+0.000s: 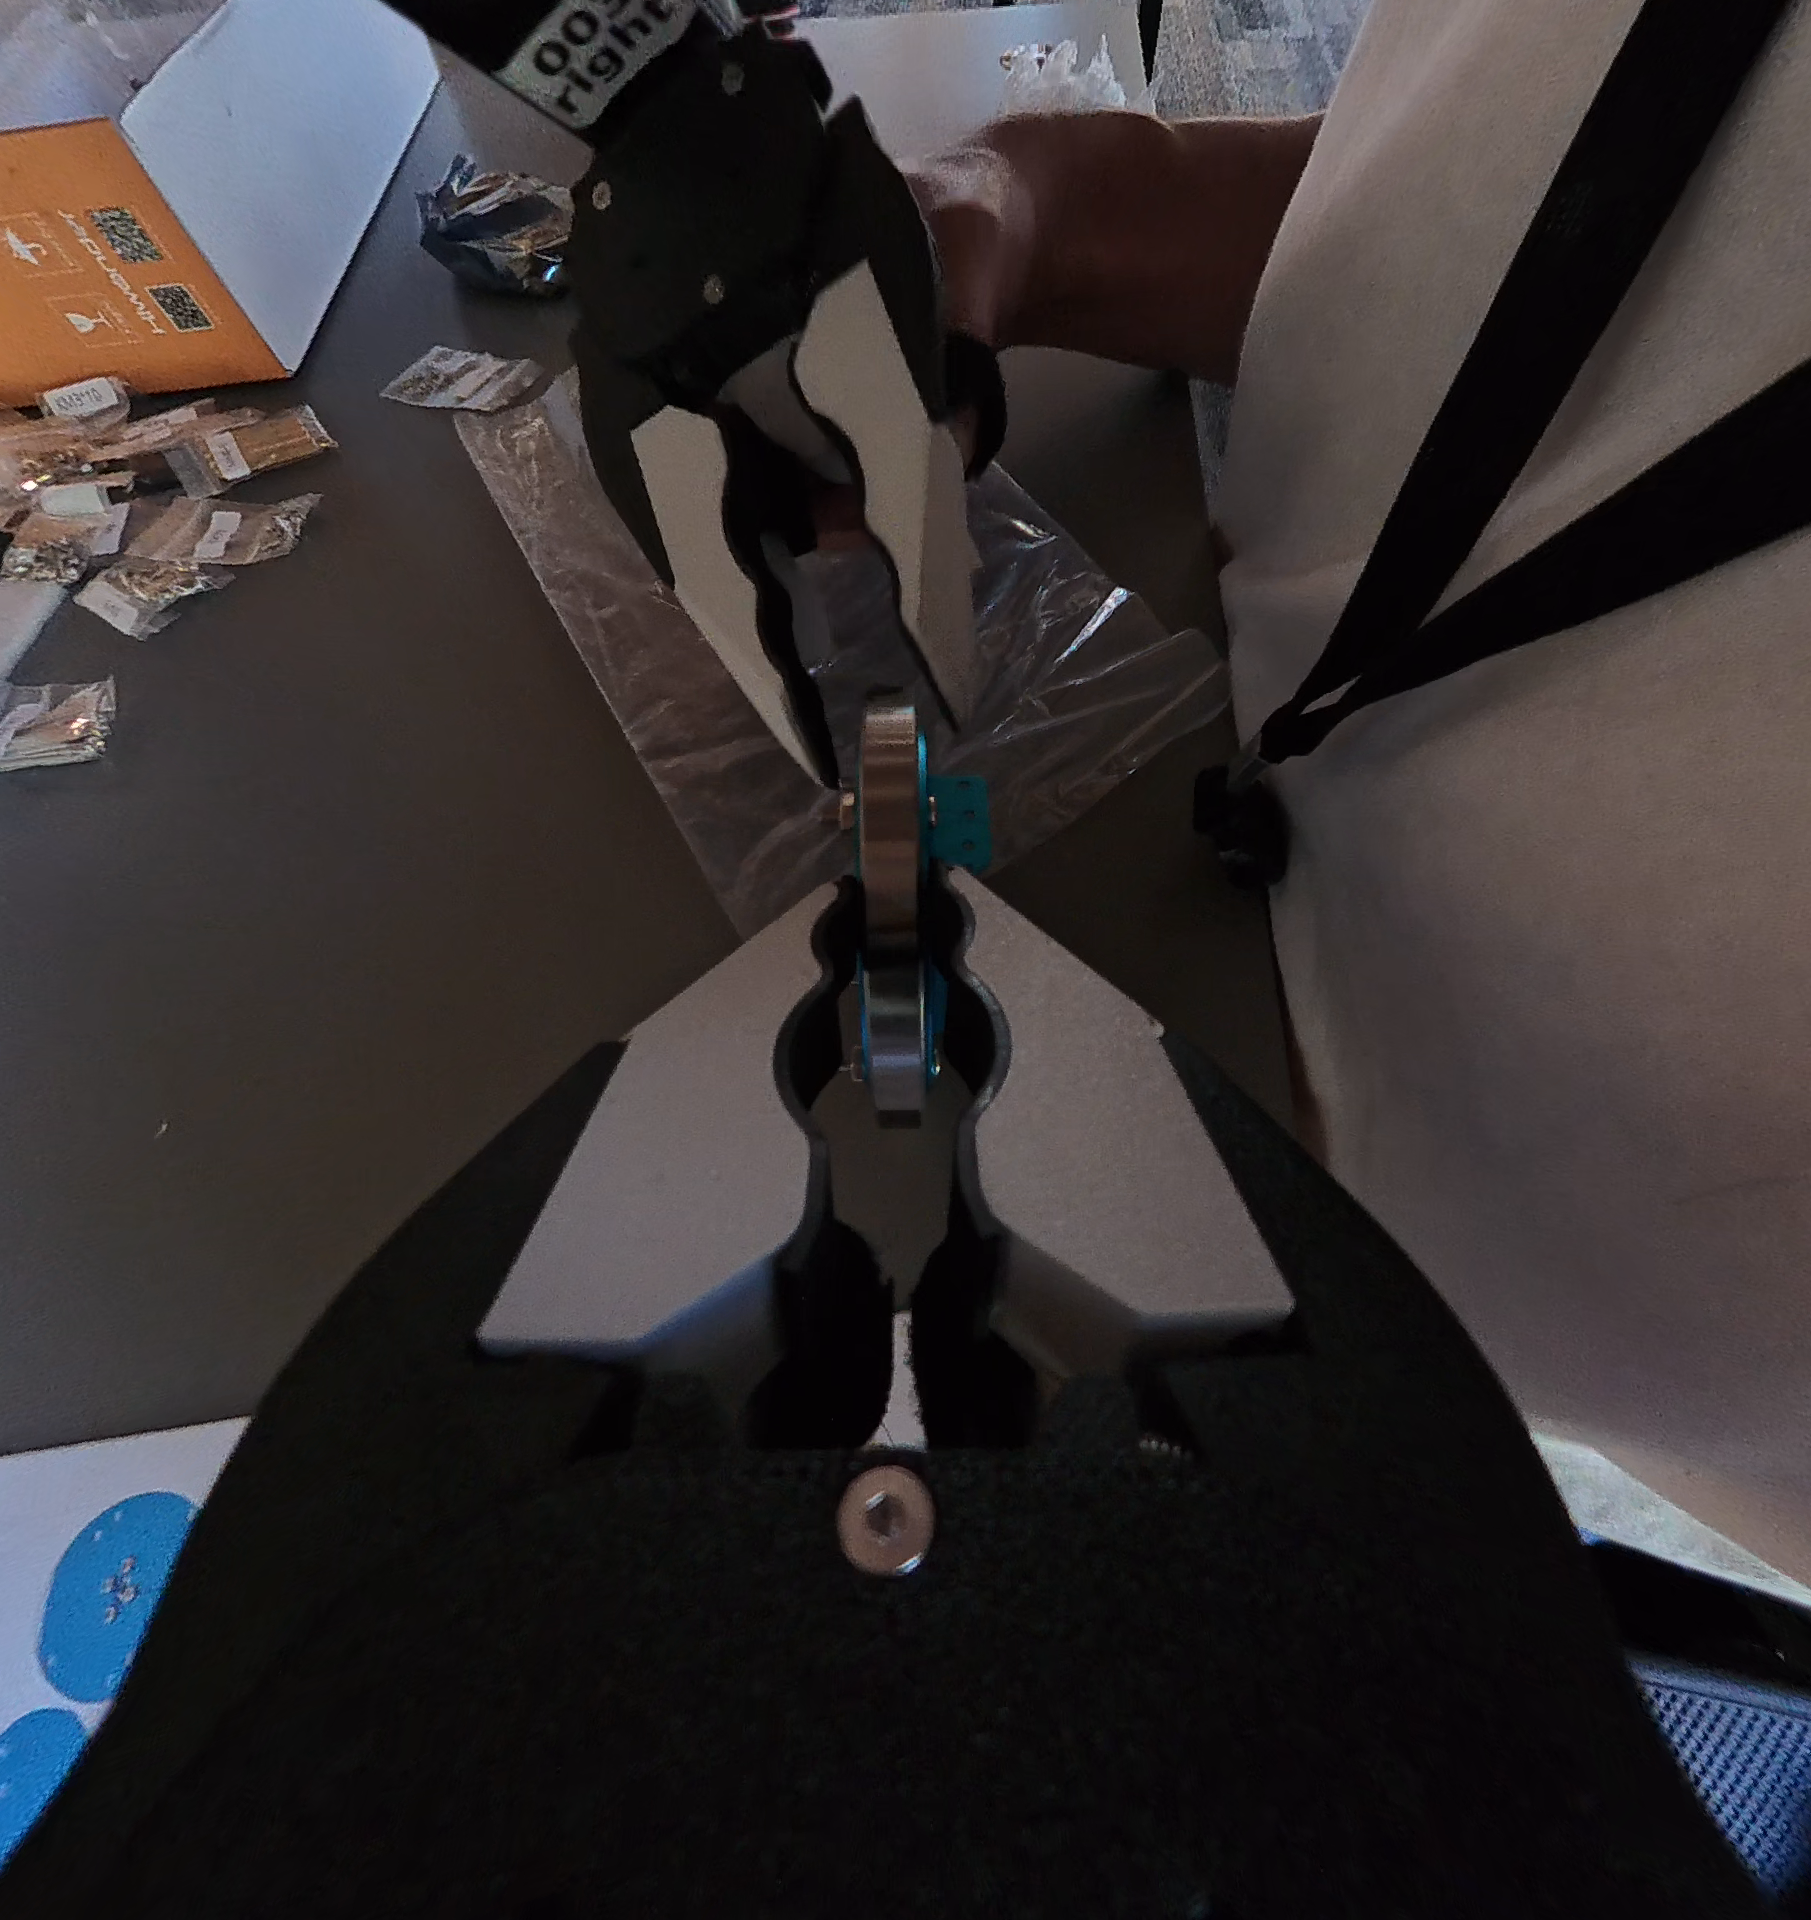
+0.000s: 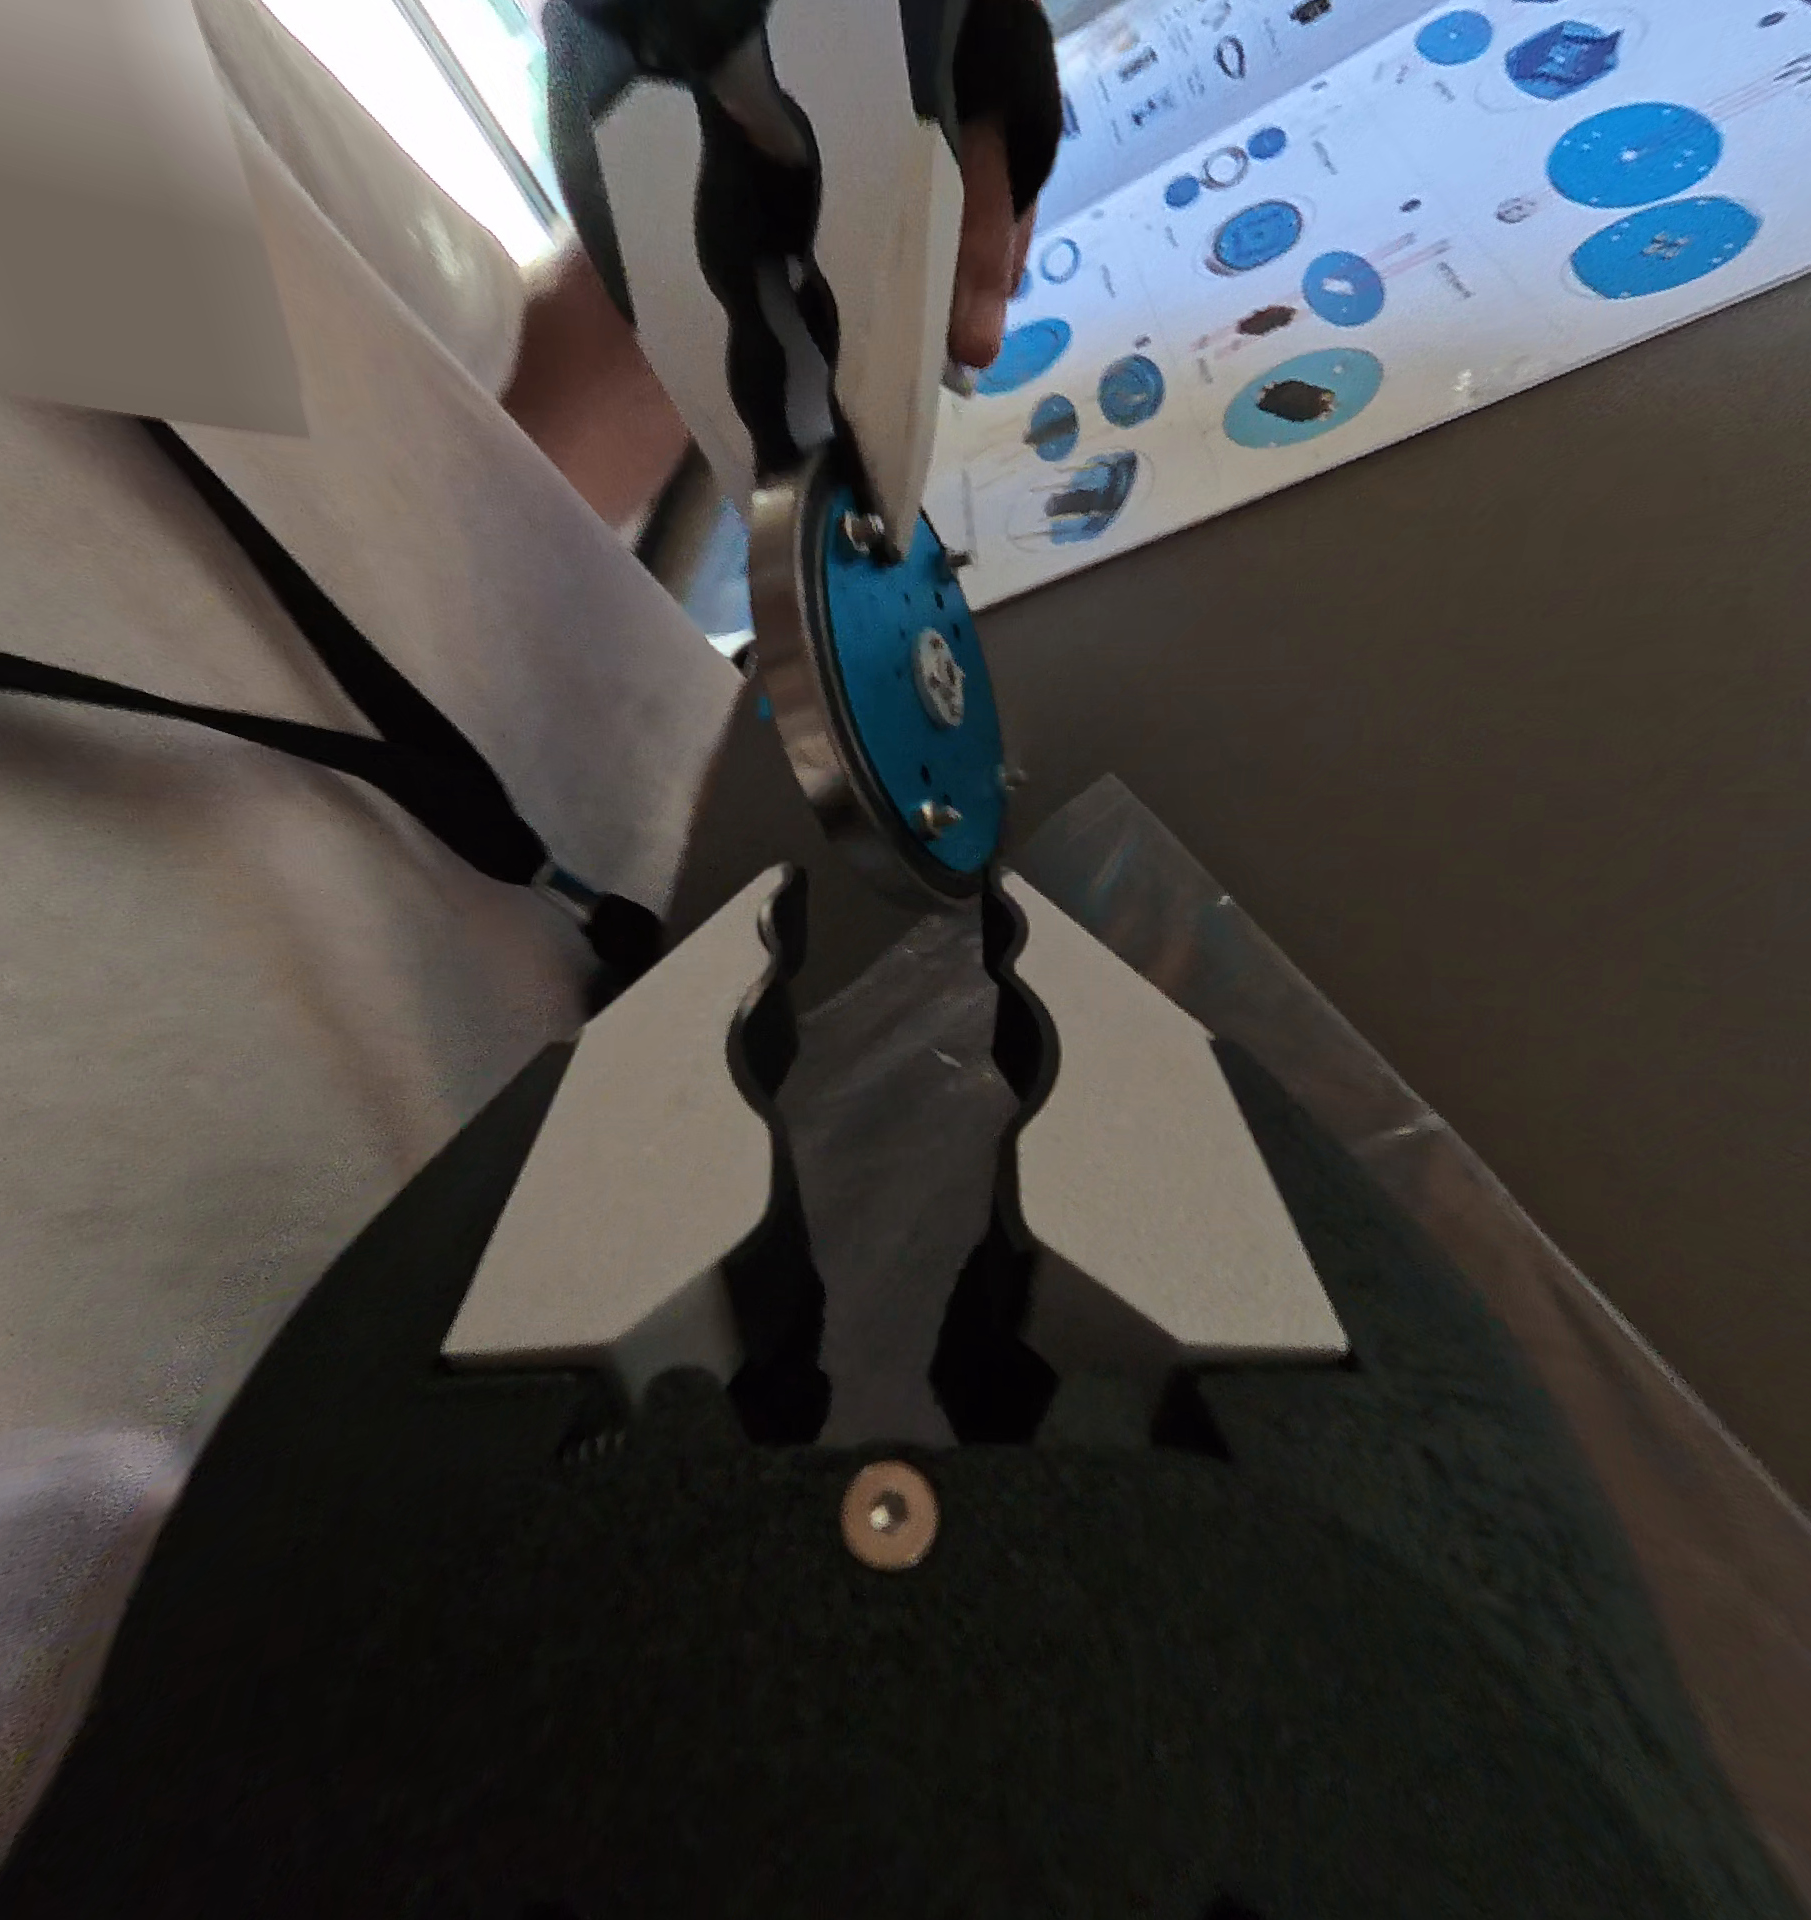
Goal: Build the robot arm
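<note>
Dark table [image 1: 257,987] w/ clear plastic bag [image 1: 1036,675] lies below. Blue disc assy [image 1: 890,831] w/ steel ring is up in the air — your left gripper [image 1: 893,904] pinches its rim edge-on. Looks rigid, weighty, slick metal — grip the rim. Right gripper [image 2: 896,894] sits narrow at the opposite edge; contact unclear

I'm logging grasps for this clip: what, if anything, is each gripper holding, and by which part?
The left gripper clamps the blue-and-metal disc assembly edge-on, its fingers pressing both flat faces. The right gripper is open, just beside the disc's rim, holding nothing.
</note>
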Demonstrator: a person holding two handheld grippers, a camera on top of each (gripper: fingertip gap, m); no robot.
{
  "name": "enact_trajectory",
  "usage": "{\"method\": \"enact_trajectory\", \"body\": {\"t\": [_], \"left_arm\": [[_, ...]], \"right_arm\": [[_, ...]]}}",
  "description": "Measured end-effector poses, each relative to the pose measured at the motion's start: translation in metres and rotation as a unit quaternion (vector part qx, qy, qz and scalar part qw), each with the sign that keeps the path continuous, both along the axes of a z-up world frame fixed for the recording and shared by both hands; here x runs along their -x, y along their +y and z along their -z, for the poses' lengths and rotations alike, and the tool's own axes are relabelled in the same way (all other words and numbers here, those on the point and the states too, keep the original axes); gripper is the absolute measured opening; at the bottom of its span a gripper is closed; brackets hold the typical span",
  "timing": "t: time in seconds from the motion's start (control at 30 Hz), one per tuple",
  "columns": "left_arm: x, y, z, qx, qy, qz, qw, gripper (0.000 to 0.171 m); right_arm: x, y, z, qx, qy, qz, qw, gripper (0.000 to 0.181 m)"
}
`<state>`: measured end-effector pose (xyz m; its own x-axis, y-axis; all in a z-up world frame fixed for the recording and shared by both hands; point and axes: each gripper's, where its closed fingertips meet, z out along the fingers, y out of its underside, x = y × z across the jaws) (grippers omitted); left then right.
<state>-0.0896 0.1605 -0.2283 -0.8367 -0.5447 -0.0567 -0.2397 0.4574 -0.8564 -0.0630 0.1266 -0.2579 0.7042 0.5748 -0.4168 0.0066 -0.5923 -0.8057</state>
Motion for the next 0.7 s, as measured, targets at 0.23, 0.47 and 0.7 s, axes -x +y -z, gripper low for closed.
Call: {"method": "enact_trajectory", "body": {"t": [0.23,0.47,0.7], "left_arm": [[0.007,0.006,0.001,0.016,-0.002,0.007,1.0,0.013],[0.017,0.005,0.001,0.01,-0.015,0.05,0.999,0.014],[0.015,0.003,0.0,-0.063,-0.062,0.065,0.994,0.014]], "right_arm": [[0.011,0.013,0.003,-0.101,-0.118,-0.018,0.988,0.015],[0.02,0.01,0.001,-0.078,-0.064,-0.063,0.993,0.015],[0.016,0.011,0.0,-0.082,-0.102,-0.063,0.989,0.015]]}}
